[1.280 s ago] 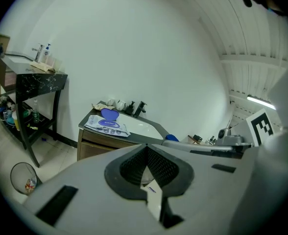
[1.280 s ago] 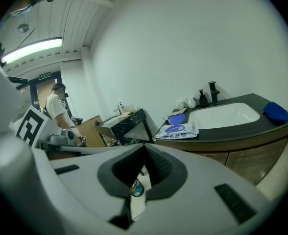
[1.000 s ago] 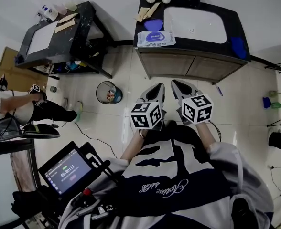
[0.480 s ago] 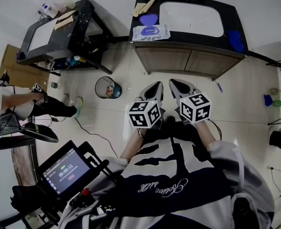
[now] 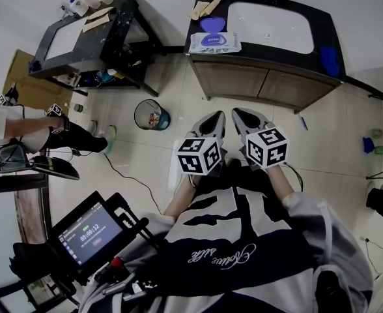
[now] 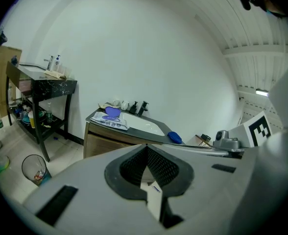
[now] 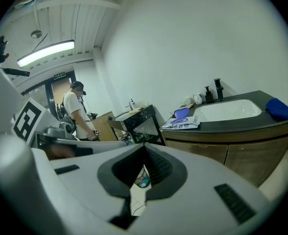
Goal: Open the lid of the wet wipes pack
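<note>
Head view: the wet wipes pack (image 5: 215,42) is seen lying flat at the left front corner of the table (image 5: 323,28), beside the sink (image 5: 269,28); its lid cannot be read from here. Against a second ago only the framing is shifted. The left gripper (image 5: 211,121) and right gripper (image 5: 249,119) are kept at the chest, jaws pressed together on nothing, so the pack is left out of reach. Open floor is offered ahead, and a bin (image 5: 151,115) is passed on the left.

Wet wipes pack (image 5: 215,42) on counter (image 5: 322,34) (left of sink (image 5: 269,19)), left gripper (image 5: 216,116) beside right gripper (image 5: 239,113), well apart from it
</note>
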Available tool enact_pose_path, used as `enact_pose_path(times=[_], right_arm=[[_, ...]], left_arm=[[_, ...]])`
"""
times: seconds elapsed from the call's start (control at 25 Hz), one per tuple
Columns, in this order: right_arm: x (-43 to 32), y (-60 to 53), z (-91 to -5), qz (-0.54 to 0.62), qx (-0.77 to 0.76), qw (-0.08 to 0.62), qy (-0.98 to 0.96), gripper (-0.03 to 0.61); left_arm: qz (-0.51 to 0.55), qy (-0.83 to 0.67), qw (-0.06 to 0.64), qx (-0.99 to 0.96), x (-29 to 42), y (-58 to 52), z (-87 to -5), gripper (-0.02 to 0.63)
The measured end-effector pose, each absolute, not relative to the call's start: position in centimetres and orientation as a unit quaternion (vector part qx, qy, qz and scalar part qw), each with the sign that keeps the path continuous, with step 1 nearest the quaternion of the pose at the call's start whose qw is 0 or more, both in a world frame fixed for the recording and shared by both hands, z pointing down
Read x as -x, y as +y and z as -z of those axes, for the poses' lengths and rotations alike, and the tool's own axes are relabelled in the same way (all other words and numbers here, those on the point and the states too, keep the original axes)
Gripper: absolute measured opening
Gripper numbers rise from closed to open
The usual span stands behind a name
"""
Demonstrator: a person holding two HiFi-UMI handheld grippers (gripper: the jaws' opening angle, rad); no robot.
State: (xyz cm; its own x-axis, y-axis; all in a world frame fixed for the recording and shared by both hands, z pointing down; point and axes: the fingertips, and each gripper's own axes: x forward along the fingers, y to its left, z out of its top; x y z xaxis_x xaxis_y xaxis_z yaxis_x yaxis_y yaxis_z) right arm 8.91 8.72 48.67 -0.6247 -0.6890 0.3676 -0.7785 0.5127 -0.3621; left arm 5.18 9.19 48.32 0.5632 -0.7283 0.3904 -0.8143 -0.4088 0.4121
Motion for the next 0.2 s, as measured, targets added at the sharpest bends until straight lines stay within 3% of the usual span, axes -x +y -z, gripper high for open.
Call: enact_pose_path(times=[0.2], right_arm=[[-8.31, 8.27, -48.55, -0.251, -0.424, 0.090, -0.866, 0.000]], left_arm=[[-0.072, -0.466, 0.285, -0.835, -4.31, 8.69, -47.96, -0.002]])
